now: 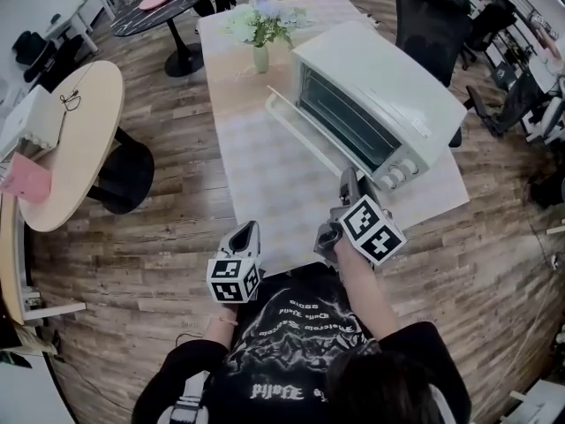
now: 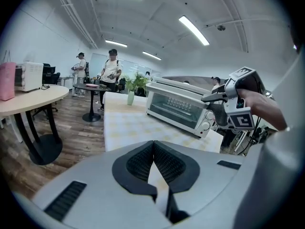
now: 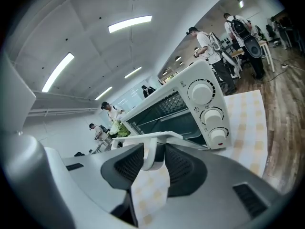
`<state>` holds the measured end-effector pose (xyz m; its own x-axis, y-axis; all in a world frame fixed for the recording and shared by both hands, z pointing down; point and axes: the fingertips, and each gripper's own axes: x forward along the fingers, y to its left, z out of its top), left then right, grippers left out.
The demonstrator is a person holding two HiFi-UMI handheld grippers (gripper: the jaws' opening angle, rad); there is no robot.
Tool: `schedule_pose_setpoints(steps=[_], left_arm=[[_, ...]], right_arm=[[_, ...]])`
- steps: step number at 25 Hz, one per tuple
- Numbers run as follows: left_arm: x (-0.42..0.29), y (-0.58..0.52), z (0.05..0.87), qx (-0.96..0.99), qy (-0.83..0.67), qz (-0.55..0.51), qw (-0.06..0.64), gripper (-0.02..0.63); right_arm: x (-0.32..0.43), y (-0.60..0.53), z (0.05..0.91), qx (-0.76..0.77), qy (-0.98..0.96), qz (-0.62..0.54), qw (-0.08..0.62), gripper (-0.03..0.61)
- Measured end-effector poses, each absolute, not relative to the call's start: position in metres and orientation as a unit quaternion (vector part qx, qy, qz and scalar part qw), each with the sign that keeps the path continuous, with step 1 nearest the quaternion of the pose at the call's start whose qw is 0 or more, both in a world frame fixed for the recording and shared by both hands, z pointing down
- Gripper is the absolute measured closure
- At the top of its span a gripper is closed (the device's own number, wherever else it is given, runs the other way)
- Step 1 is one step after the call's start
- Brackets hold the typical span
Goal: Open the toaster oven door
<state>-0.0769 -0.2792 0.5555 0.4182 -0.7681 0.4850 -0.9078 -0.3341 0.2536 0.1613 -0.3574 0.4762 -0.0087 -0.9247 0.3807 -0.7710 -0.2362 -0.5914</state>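
White is the colour of the toaster oven (image 1: 375, 82), the only one on the table (image 1: 231, 87) in the head view. It stands at about 1 o'clock from the picture's centre, on a pale checked cloth (image 1: 274, 184). Its one door (image 1: 302, 132) lies folded down flat toward 8 o'clock, so the dark inside is open to see. Three round knobs (image 1: 399, 175) sit in a row at the oven's end nearest the person. One vase of flowers (image 1: 260, 34) stands at 12 o'clock, apart from the oven. Two grippers show: the right gripper (image 1: 348, 182) at 5 o'clock reaches the near end of the door, and the left gripper (image 1: 250, 230) at 6 o'clock is at the table's near edge.

In the left gripper view its two pads meet at the tips, closed on nothing. The oven is at 1 o'clock, and at 3 o'clock a hand (image 2: 264, 111) holds the right gripper. Two people (image 2: 112, 73) stand far off at 10 o'clock.

In the right gripper view the white door handle (image 3: 153, 149) stands between the two pads. Both pads lie against it with no gap that I can see, the jaws only partly apart. The oven fills 1 o'clock, its three knobs one above another.
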Motion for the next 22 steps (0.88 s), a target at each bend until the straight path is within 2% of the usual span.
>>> schedule_pose_setpoints(steps=[22], left_arm=[[-0.112,-0.264,0.558,0.809,-0.517,0.146,0.238,0.595]], right_arm=[[0.122,-0.321,0.520,-0.702,0.606,-0.370,0.049,0.465]])
